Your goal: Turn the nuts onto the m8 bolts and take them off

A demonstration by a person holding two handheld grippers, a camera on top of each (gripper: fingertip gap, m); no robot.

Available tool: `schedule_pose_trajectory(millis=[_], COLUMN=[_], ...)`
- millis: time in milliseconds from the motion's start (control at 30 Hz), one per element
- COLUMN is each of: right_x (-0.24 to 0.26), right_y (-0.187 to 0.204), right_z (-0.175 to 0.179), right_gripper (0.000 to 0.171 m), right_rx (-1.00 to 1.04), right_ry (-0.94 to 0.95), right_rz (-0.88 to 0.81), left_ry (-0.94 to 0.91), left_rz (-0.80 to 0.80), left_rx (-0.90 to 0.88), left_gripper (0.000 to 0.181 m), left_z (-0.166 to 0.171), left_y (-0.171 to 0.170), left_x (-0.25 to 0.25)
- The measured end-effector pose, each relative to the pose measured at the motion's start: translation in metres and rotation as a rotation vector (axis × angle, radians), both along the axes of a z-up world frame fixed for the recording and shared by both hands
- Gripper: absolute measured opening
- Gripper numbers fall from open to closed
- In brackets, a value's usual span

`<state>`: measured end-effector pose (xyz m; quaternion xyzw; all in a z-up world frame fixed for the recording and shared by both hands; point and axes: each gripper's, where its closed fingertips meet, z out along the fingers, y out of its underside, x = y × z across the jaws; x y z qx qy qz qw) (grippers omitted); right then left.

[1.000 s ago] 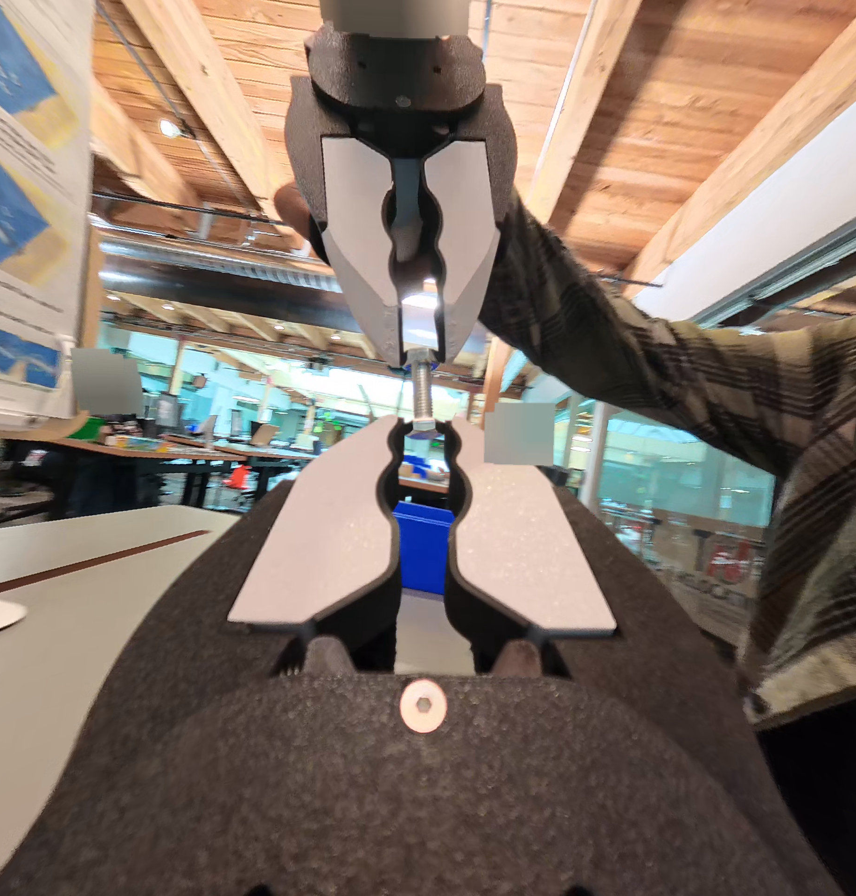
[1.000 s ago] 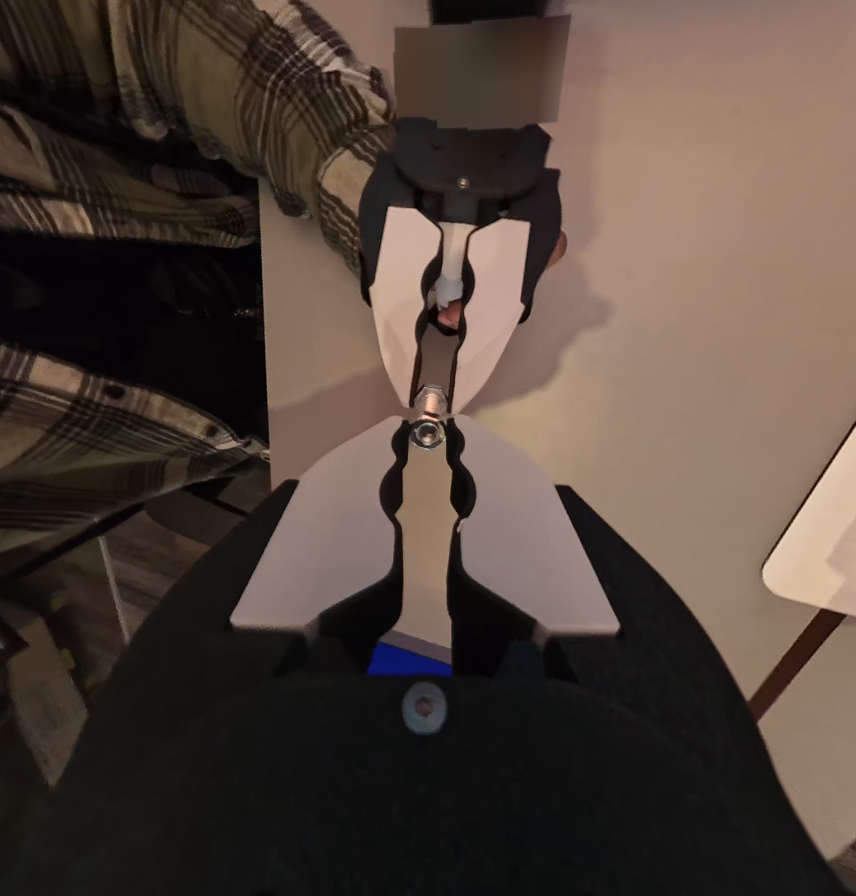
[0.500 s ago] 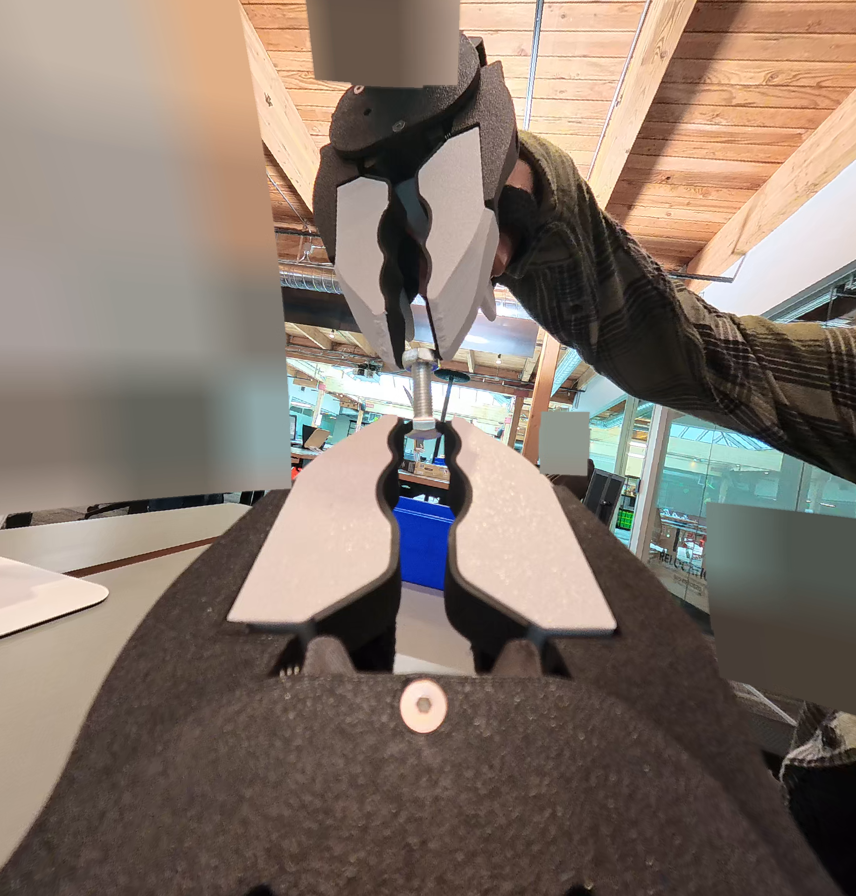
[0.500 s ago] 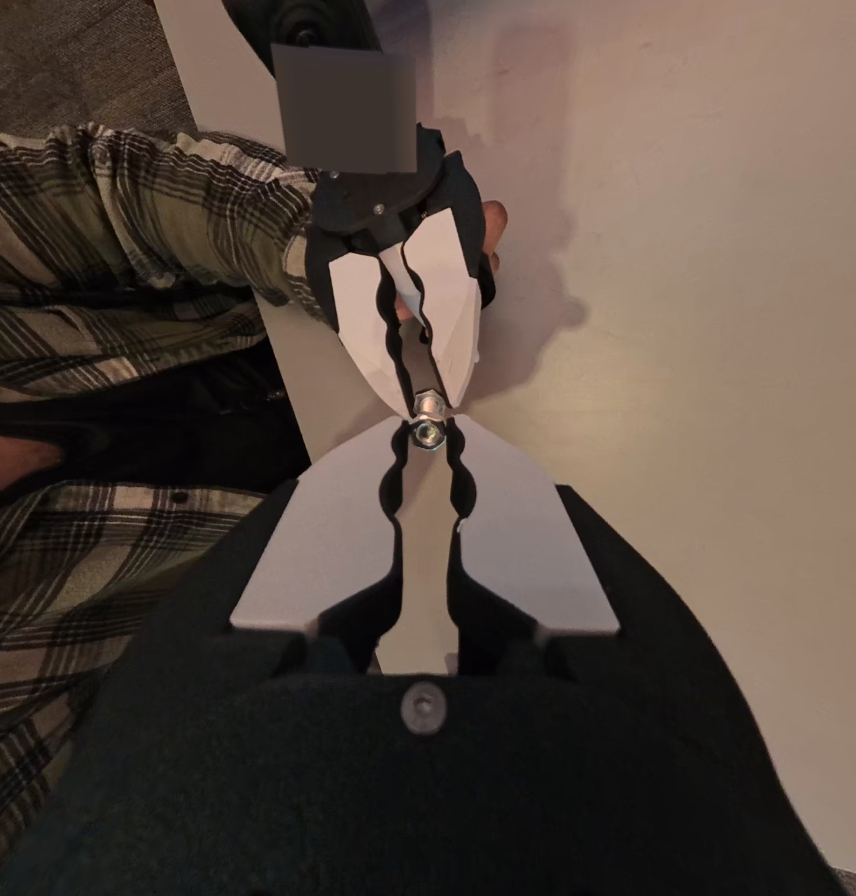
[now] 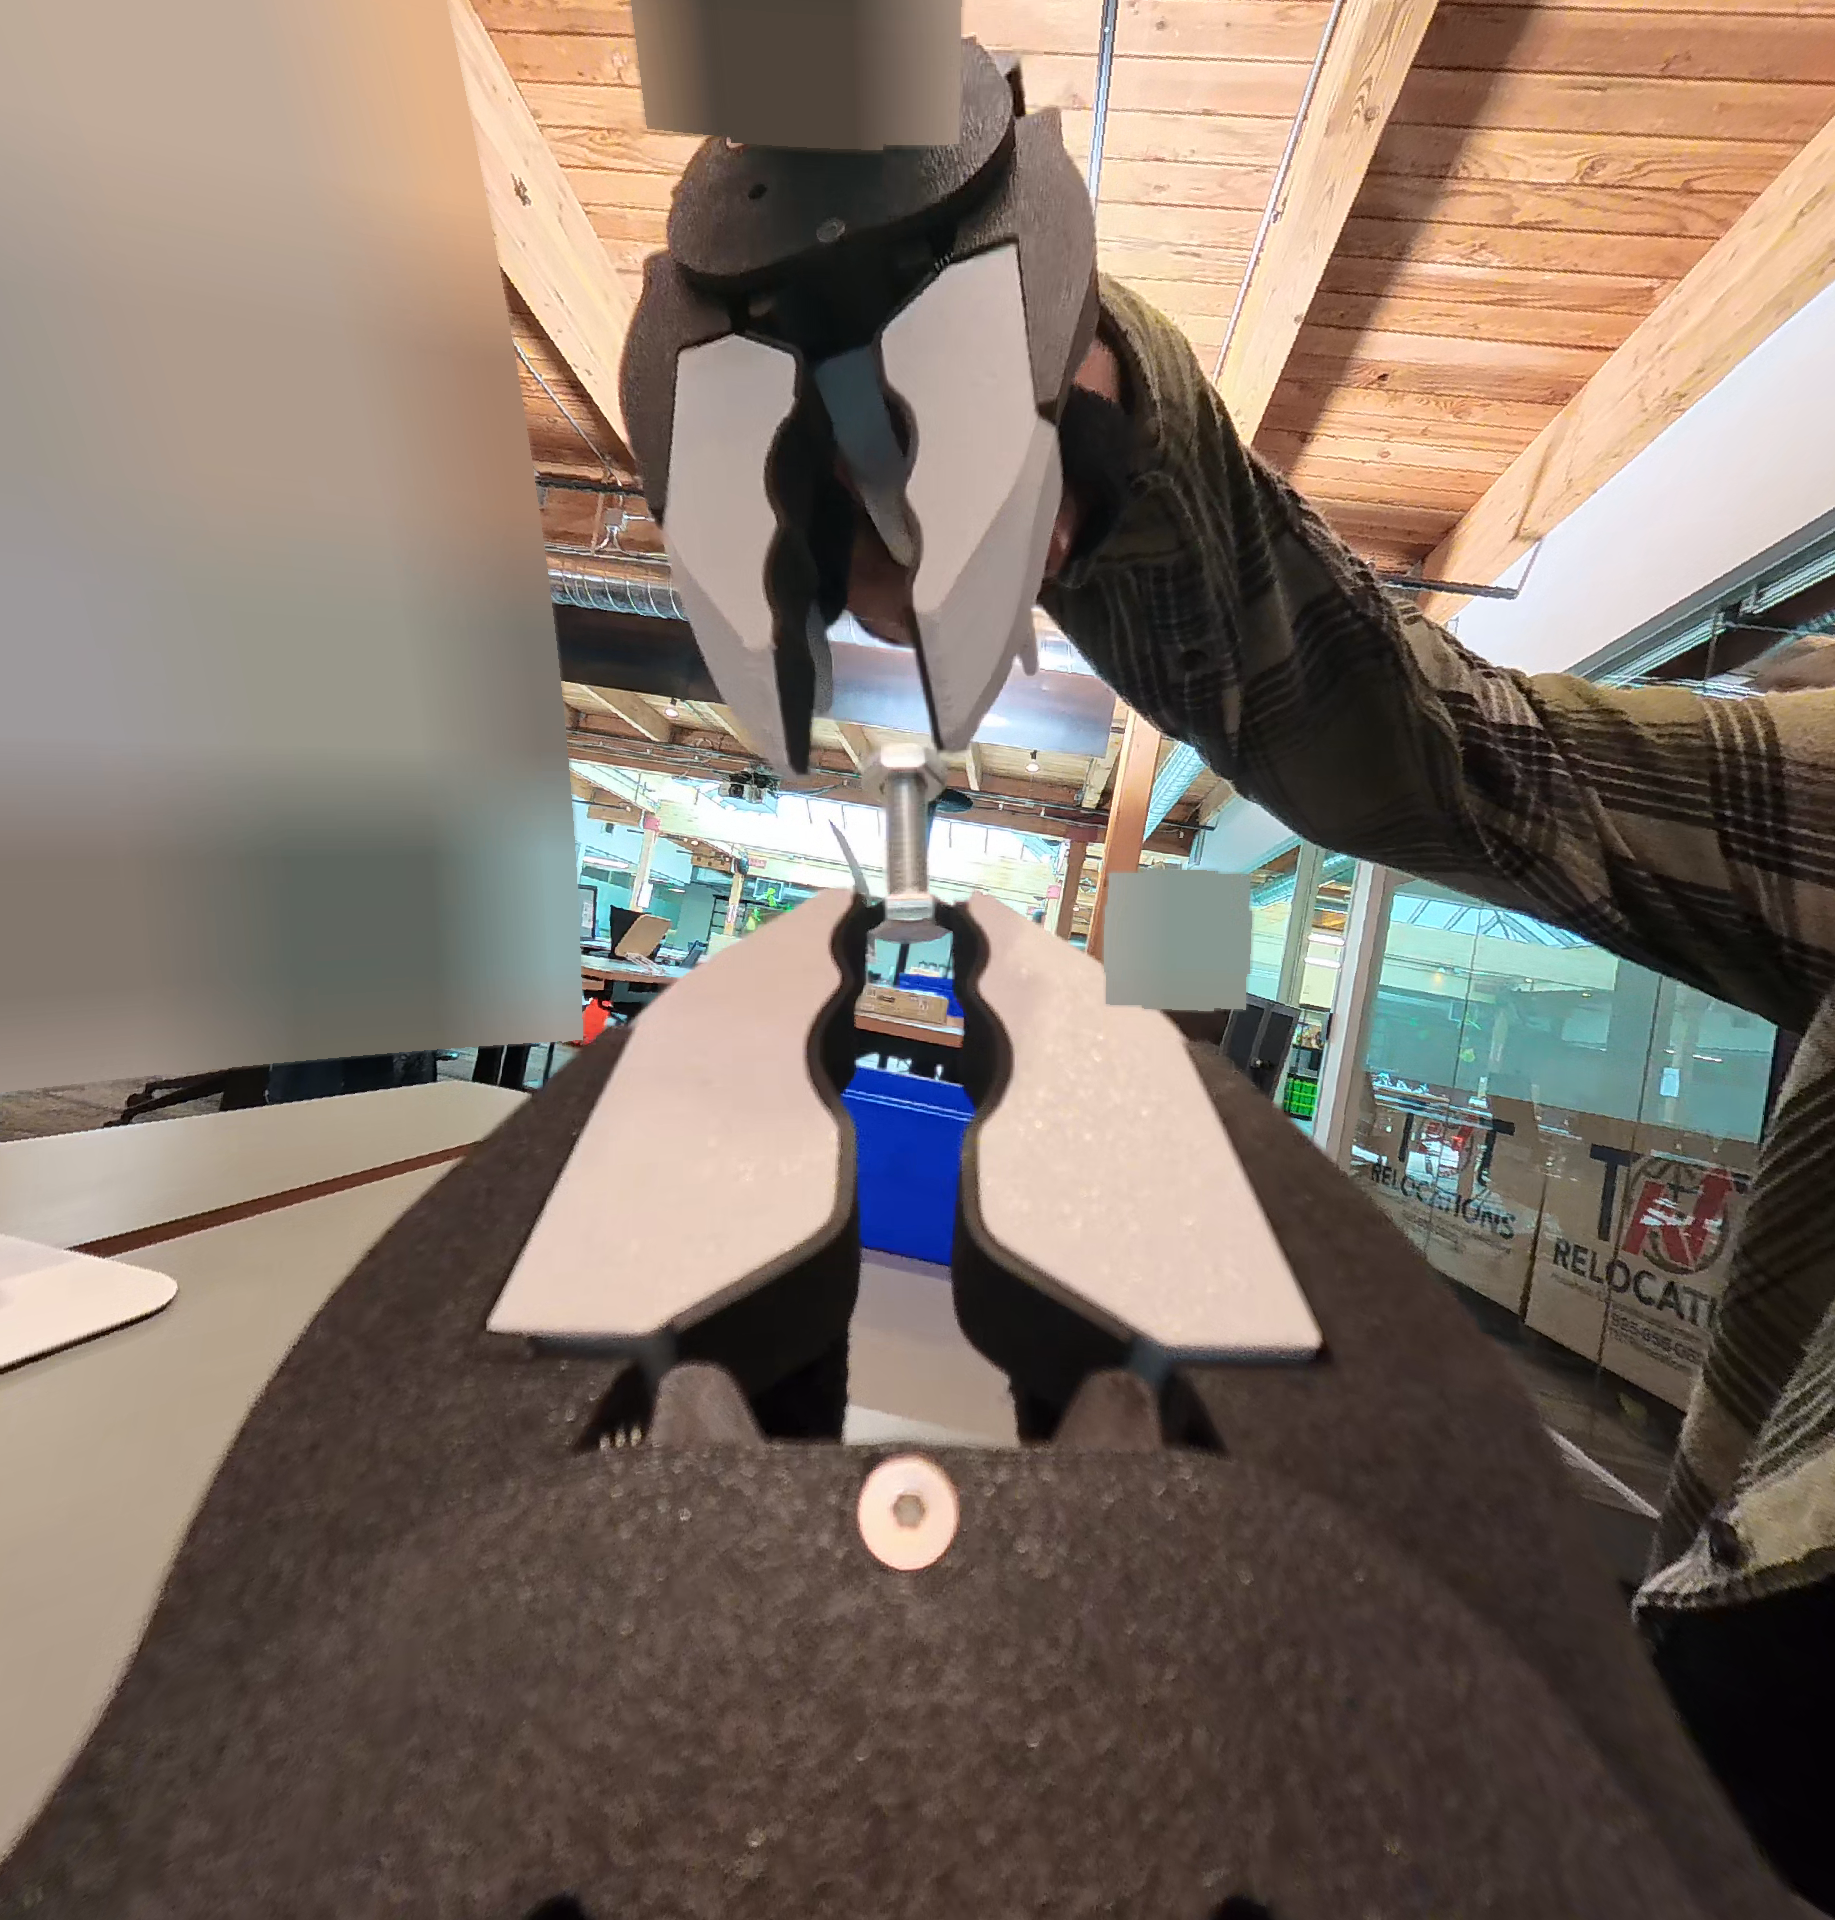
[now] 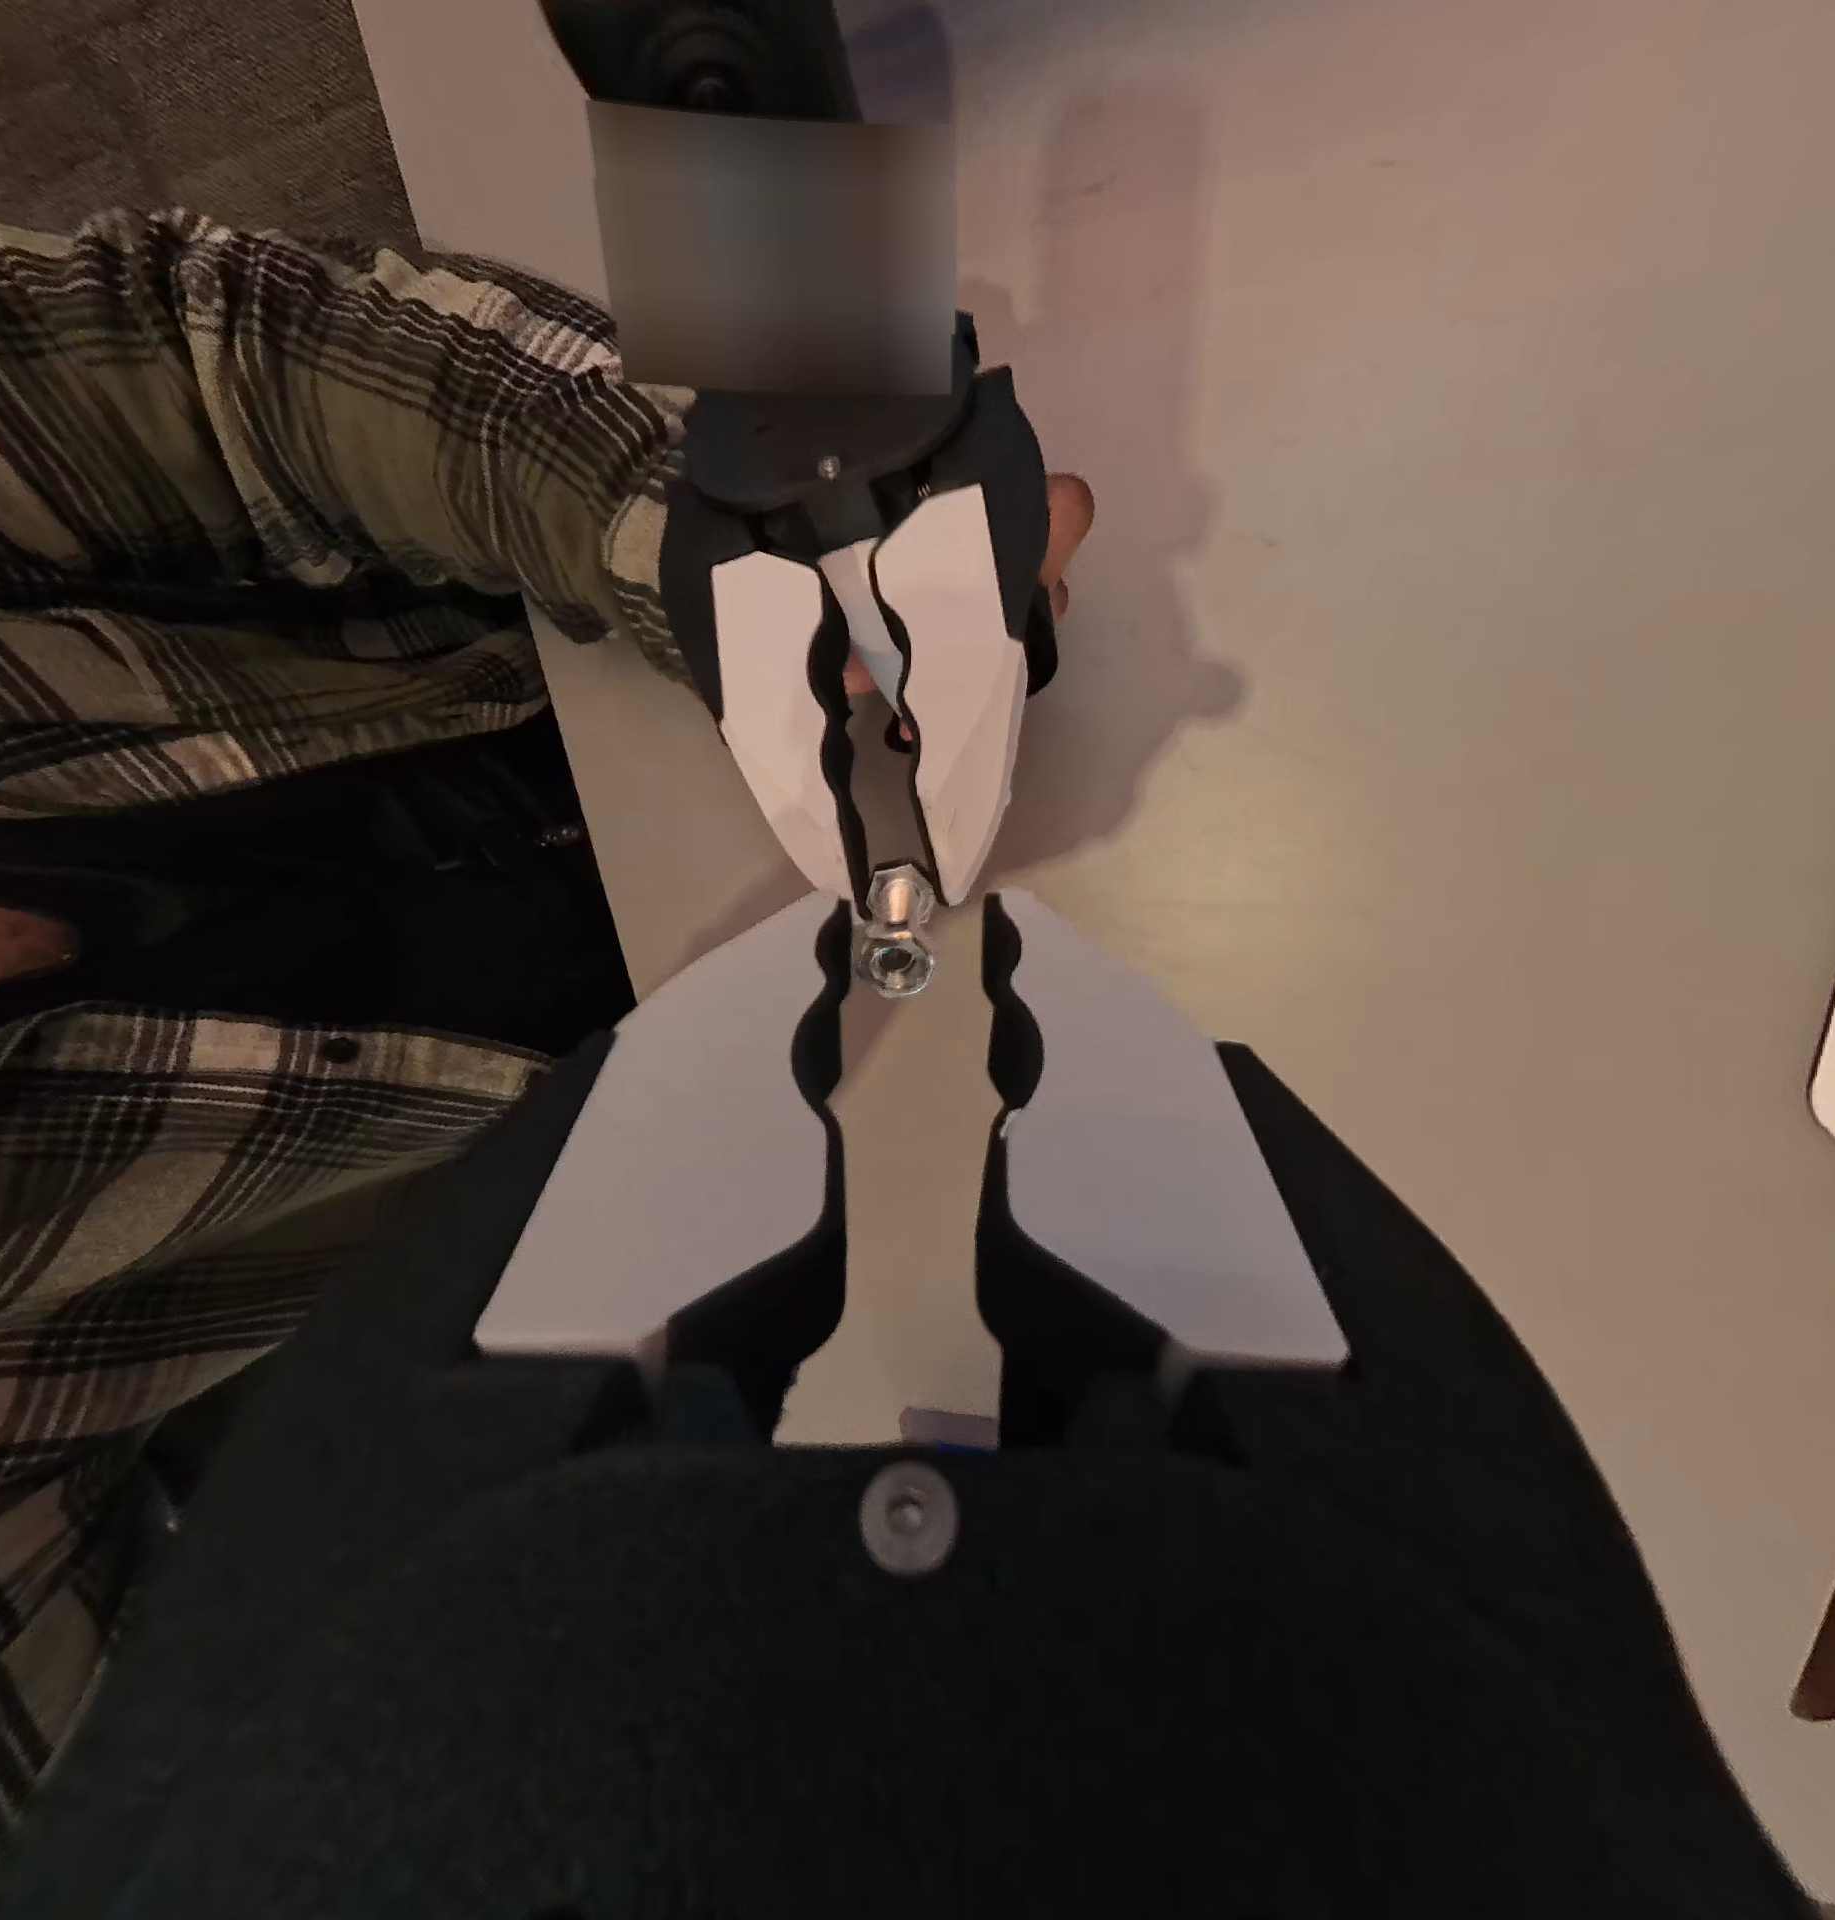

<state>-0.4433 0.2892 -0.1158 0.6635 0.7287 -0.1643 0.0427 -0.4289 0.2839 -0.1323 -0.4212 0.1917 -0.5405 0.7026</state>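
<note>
A silver M8 bolt [image 5: 905, 844] stands upright with its head pinched in my left gripper [image 5: 908, 914], which is shut on it. A hex nut [image 5: 902, 769] sits on the bolt's upper end. My right gripper [image 5: 871, 753] hangs point-down over the nut with its jaws apart. In the right wrist view the nut [image 6: 895, 977] lies between my right gripper's [image 6: 918, 914] spread fingertips, close to the left one and clear of the right one. Beyond it the left gripper [image 6: 897, 883] grips the bolt head [image 6: 895, 900].
A grey table [image 6: 1412, 623] lies below, with its edge at the left of the right wrist view. A white tray [image 5: 40, 1288] lies on it to the left. A blue bin [image 5: 908, 1164] stands behind. A person's plaid sleeve [image 5: 1412, 748] reaches in from the right. Both grippers' tips are close together, under 4 cm apart.
My right gripper was shut on the nut and twisting with it. Its jaws have now opened and let the nut go. The left gripper still holds the bolt.
</note>
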Motion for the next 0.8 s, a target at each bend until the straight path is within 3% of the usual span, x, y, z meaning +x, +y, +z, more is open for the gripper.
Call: schedule_pose_trajectory(millis=[200, 367, 533, 667, 800], right_x=[-0.008, -0.002, 0.017, 0.018, 0.023], right_y=[0.010, 0.041, 0.041, 0.028, 0.003], right_z=[0.024, 0.050, 0.024, 0.017, 0.017], right_gripper=[0.032, 0.000, 0.000, 0.017, 0.049], right_rx=[0.048, 0.134, 0.145, 0.136, 0.065], right_ry=[0.144, 0.484, 0.495, 0.481, 0.542], right_rz=[0.002, -0.127, -0.140, -0.037, 0.147], left_ry=[-0.012, -0.034, -0.032, -0.035, -0.037], left_rz=[-0.010, -0.025, -0.037, -0.037, -0.044], left_rx=[0.002, 0.006, 0.006, 0.010, 0.012], left_gripper=[0.015, 0.014, 0.015, 0.015, 0.015], left_z=[0.001, 0.003, 0.003, 0.003, 0.003], left_y=[0.000, -0.002, -0.002, -0.003, -0.003], left_x=[-0.002, -0.005, -0.002, -0.003, -0.004])
